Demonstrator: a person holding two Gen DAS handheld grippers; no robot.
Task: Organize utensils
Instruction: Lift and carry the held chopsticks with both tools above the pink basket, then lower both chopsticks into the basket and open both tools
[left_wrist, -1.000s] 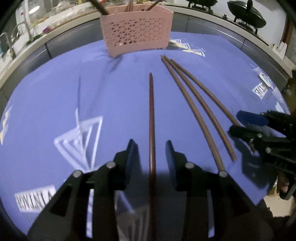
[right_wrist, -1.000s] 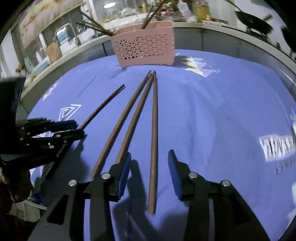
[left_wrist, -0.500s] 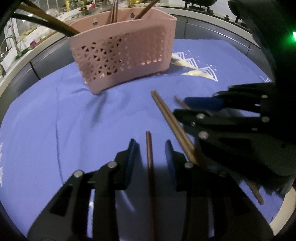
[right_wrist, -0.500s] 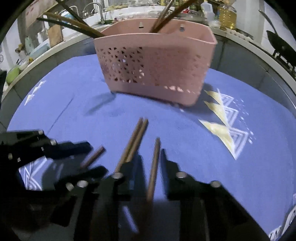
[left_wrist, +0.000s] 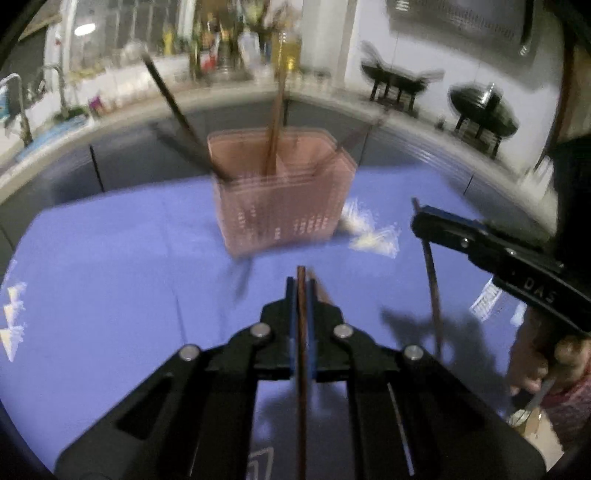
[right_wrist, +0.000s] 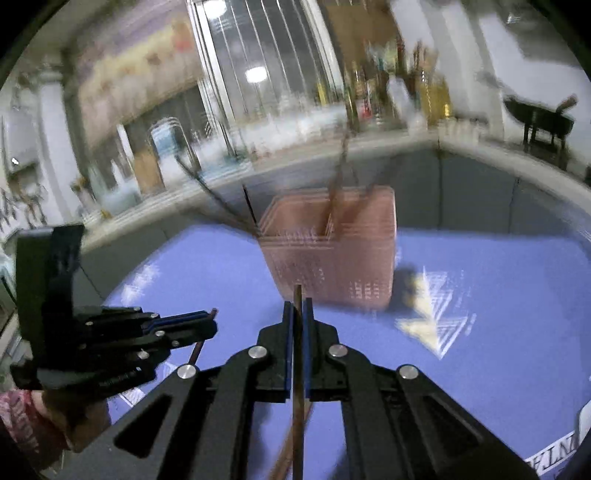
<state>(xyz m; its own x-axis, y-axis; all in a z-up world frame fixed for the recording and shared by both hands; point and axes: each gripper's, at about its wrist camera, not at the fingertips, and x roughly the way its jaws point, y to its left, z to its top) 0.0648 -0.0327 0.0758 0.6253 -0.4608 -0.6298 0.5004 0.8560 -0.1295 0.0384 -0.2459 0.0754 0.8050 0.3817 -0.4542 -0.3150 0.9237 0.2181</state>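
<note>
Blue cloth (left_wrist: 110, 280) bare around pink basket (left_wrist: 284, 206), both claws, left claw (left_wrist: 301, 295) and right claw (right_wrist: 298, 314), each clamping 1 chopstick (left_wrist: 302, 354).

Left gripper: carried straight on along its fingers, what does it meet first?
Probably the pink basket, dead ahead of the left gripper, which is shut on a chopstick. Blur leaves depth unclear.

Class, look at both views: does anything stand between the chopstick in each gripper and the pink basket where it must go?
Nothing visible does. Each chopstick is clamped, and only bare blue cloth lies before the pink basket. Chopsticks already inside lean across part of its opening.
</note>
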